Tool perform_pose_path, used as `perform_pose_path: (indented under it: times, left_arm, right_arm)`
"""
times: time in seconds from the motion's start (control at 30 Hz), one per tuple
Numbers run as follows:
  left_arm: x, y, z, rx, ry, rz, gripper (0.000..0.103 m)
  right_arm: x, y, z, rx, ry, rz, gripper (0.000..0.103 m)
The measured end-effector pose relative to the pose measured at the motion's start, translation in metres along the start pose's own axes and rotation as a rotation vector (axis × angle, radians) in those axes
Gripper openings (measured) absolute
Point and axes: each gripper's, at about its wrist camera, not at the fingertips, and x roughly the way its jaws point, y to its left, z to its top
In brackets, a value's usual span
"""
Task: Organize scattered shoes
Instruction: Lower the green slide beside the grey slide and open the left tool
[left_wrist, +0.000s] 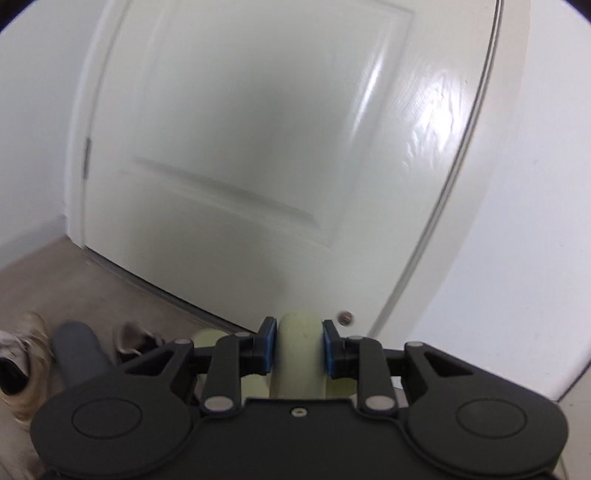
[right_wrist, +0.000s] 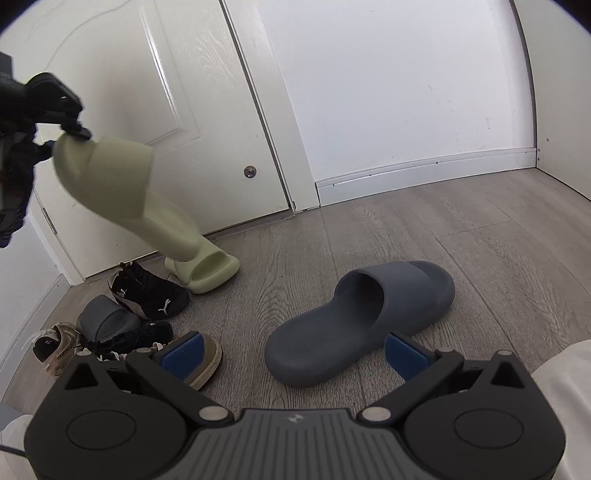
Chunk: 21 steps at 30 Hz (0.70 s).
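My left gripper (left_wrist: 299, 345) is shut on the rim of a pale green slide (left_wrist: 301, 369), its blue pads pressing both sides. In the right wrist view that left gripper (right_wrist: 75, 131) holds the green slide (right_wrist: 107, 177) hanging toe-up in the air before the door. Its mate, a second green slide (right_wrist: 210, 271), lies on the floor by the door. My right gripper (right_wrist: 293, 354) stands open low over the floor. The heel of a dark blue slide (right_wrist: 362, 314) lies between its spread fingers, untouched.
Shoes are heaped at the left by the white door (right_wrist: 129, 74): black sneakers (right_wrist: 151, 291), a grey slide (right_wrist: 107, 317), a beige sneaker (right_wrist: 55, 347) and a tan shoe (right_wrist: 208, 363). Wood floor (right_wrist: 461, 236) runs right to the baseboard. Pale clothing (right_wrist: 565, 373) shows at the right edge.
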Motion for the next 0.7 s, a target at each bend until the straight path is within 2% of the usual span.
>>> perform_pose_path:
  times: [0.1, 0.2, 0.27, 0.33, 0.47, 0.53, 0.57, 0.63, 0.7]
  left_arm:
    - [0.046, -0.016, -0.025, -0.084, 0.098, -0.046, 0.025]
    - [0.095, -0.014, -0.069, -0.096, 0.233, 0.019, 0.026]
    - [0.102, -0.007, -0.090, -0.026, 0.223, 0.110, 0.026]
    - [0.096, 0.010, -0.106, 0.019, 0.220, 0.140, 0.028]
    - [0.094, 0.045, -0.134, 0.122, 0.296, 0.225, 0.031]
    - [0.101, 0.049, -0.157, 0.218, 0.351, 0.294, 0.028]
    - [0.104, 0.051, -0.168, 0.267, 0.377, 0.325, 0.022]
    - [0.097, 0.047, -0.191, 0.381, 0.394, 0.329, 0.023]
    - [0.079, 0.037, -0.207, 0.498, 0.358, 0.317, 0.026]
  right_arm:
    - [-0.006, -0.010, 0.005, 0.030, -0.028, -0.019, 0.103]
    - [-0.009, -0.020, 0.008, 0.050, -0.047, -0.038, 0.103]
    - [-0.009, -0.029, 0.010, 0.068, -0.052, -0.053, 0.103]
    - [-0.010, -0.037, 0.011, 0.077, -0.058, -0.065, 0.103]
    - [-0.008, -0.045, 0.012, 0.077, -0.062, -0.091, 0.103]
    - [-0.004, -0.047, 0.010, 0.088, -0.053, -0.092, 0.103]
    - [-0.003, -0.048, 0.010, 0.091, -0.050, -0.092, 0.103]
    - [-0.001, -0.047, 0.008, 0.092, -0.037, -0.089, 0.103]
    - [0.000, -0.045, 0.006, 0.088, -0.028, -0.083, 0.103]
